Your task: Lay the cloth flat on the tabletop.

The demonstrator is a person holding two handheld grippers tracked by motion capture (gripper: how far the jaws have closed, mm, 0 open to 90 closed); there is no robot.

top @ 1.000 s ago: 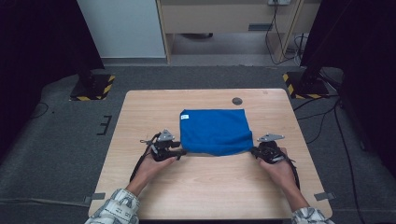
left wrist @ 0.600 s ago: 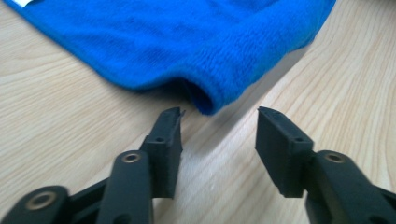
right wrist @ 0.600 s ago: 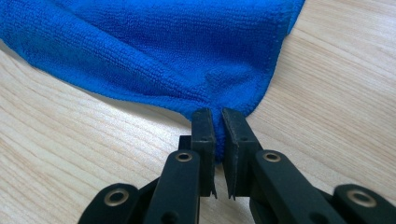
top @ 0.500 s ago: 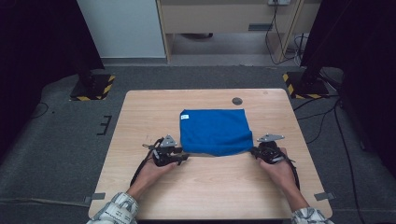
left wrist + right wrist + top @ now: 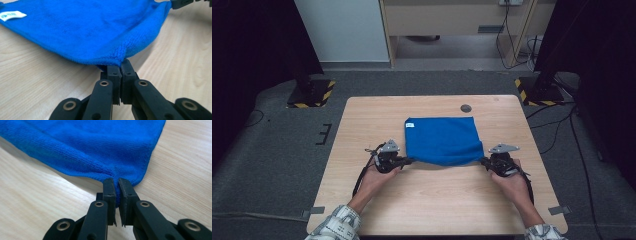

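A blue cloth lies folded on the wooden table, with a small white label at its far left corner. My left gripper has just been closing and is now shut on the cloth's near left corner; the black jaws meet with the hem pinched between them. My right gripper is shut on the near right corner. The near edge of the cloth hangs slightly stretched between the two grippers. The label also shows at the upper left of the left gripper view.
A small dark round hole sits in the table beyond the cloth. Black posts with yellow-striped bases stand on the grey carpet at both far corners. Bare wood lies between my hands and the near edge.
The left gripper's jaws have come together on the cloth's near left corner. Both hands stayed about where they were, and the right grip is unchanged.
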